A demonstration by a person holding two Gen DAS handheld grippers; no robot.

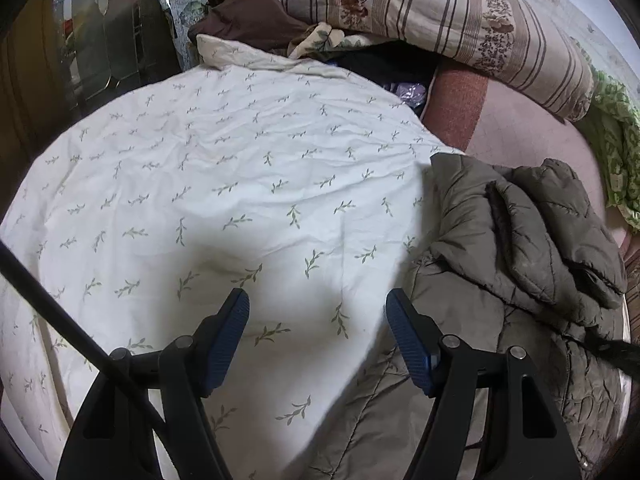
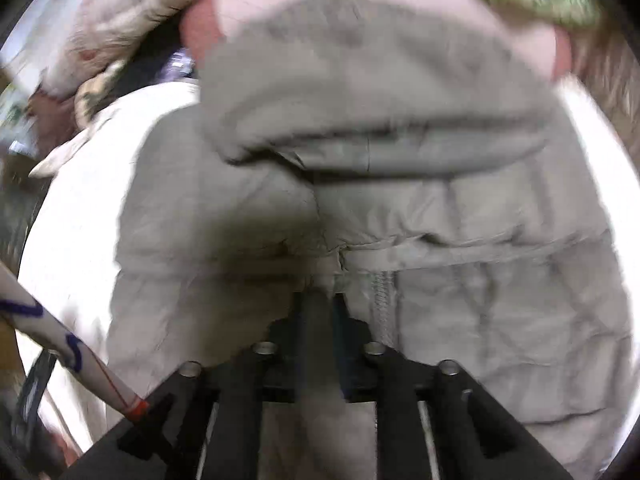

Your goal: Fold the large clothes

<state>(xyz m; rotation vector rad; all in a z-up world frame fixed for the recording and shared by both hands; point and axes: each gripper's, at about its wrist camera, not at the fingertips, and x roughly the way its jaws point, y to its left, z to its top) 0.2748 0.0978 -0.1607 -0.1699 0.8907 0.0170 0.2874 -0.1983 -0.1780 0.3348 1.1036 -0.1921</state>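
the left wrist view takes in most of the bed (image 1: 528, 136): a white sheet with small green sprigs (image 1: 224, 184) spread over it, a quilted olive-grey jacket (image 1: 532, 240) bunched along the bed's right edge with part of it tucked under the sheet's border, a striped floral pillow (image 1: 440, 12) and a brown garment (image 1: 248, 16) at the far end, and green patterned cloth (image 1: 616, 152) at the far right corner. the left gripper (image 1: 318, 320) hangs above the sheet with its 2 blue-padded fingers (image 1: 230, 336) spread wide and nothing between them.

the right wrist view, blurred, shows none of that spread. it sits close over the jacket (image 2: 400, 140), showing a puffy fold across the top, a seam and a strip of zipper (image 2: 384, 304) running toward the camera. the right gripper (image 2: 320, 308) has its fingers close together with a fold of the jacket's cloth between them; the blur does not let one tell whether the pads press on it. at the lower left a white rod with blue marks and a red band (image 2: 72, 348) crosses the frame.

no brand, label or legible writing appears in either view.
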